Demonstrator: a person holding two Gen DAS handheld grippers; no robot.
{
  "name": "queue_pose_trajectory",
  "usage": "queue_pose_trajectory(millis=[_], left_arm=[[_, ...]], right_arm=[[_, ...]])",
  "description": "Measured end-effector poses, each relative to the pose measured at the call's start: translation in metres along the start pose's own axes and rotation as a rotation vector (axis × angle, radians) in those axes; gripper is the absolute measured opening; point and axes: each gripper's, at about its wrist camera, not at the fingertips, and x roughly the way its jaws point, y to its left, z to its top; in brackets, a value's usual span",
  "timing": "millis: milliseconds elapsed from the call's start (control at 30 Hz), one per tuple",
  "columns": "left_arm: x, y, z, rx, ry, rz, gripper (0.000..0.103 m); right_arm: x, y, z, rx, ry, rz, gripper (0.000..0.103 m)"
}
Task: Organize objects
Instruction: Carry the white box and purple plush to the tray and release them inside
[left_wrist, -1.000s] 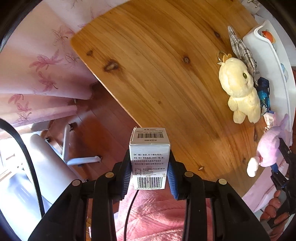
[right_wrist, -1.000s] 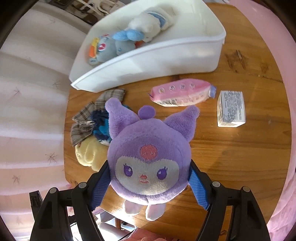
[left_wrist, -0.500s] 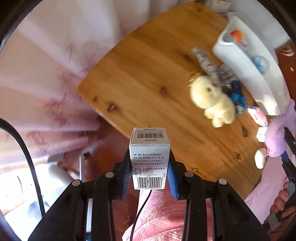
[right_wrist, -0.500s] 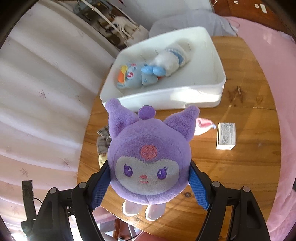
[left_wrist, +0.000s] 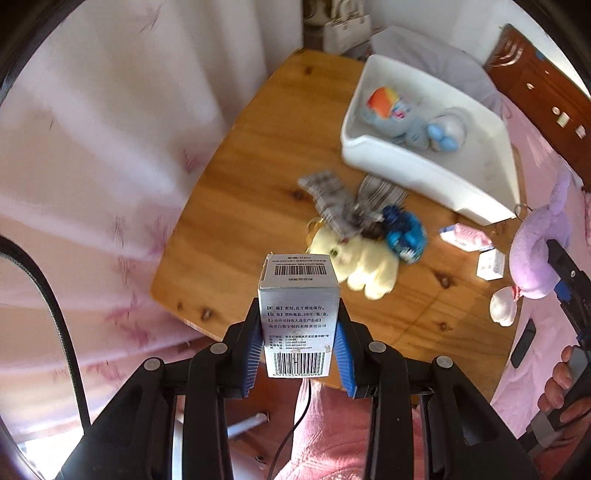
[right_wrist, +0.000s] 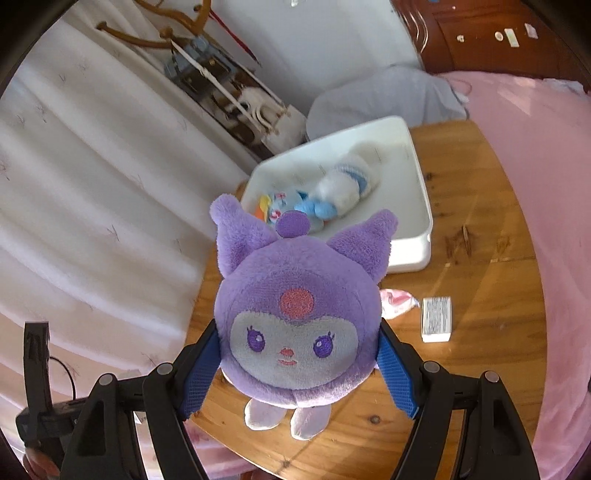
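My left gripper (left_wrist: 298, 347) is shut on a small white medicine box (left_wrist: 298, 314) with barcodes, held high above the near edge of the wooden table (left_wrist: 258, 155). My right gripper (right_wrist: 295, 354) is shut on a purple plush toy (right_wrist: 299, 317), held high over the table (right_wrist: 491, 302); the plush also shows at the right of the left wrist view (left_wrist: 535, 258). A white bin (left_wrist: 421, 162) (right_wrist: 413, 236) at the table's far side holds a blue pony toy (left_wrist: 391, 110) and a white-blue plush (right_wrist: 347, 188).
On the table lie a yellow plush (left_wrist: 365, 262), plaid cloth (left_wrist: 340, 199), a blue scrunchie (left_wrist: 404, 232), a pink packet (left_wrist: 467, 236) (right_wrist: 395, 301) and a small white box (right_wrist: 436, 319). Curtains hang at the left, a pink bed lies at the right.
Both grippers have risen and pulled back from the table, so the table and bin look smaller and farther. Each keeps its hold on its object.
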Motion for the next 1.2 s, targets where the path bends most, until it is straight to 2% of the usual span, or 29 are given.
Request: queue_pose_trajectory(millis=[300,567,733,933,1067,1200], left_arm=[[-0.013,-0.031,0.036,0.088,-0.044,0.014,0.038],[-0.018,-0.059,0.069,0.163,-0.055,0.016,0.038],[-0.015,-0.072,0.09,0.195,-0.045,0.005,0.038],[-0.003,-0.087,0.11,0.224,-0.017,-0.017,0.038],[0.007,-0.095,0.124,0.243,-0.004,-0.019,0.038],[0.021,-0.102,0.138,0.265,0.01,-0.053,0.038]], right_arm=[[-0.016,0.008,0.012,-0.076,-0.122,-0.029,0.079],[-0.012,0.015,0.024,-0.12,-0.196,-0.054,0.079],[-0.006,0.016,0.033,-0.103,-0.245,-0.065,0.079],[0.006,0.009,0.049,-0.032,-0.26,-0.064,0.079],[0.015,0.005,0.056,-0.017,-0.277,-0.087,0.079],[0.025,0.005,0.063,-0.025,-0.29,-0.114,0.079]])
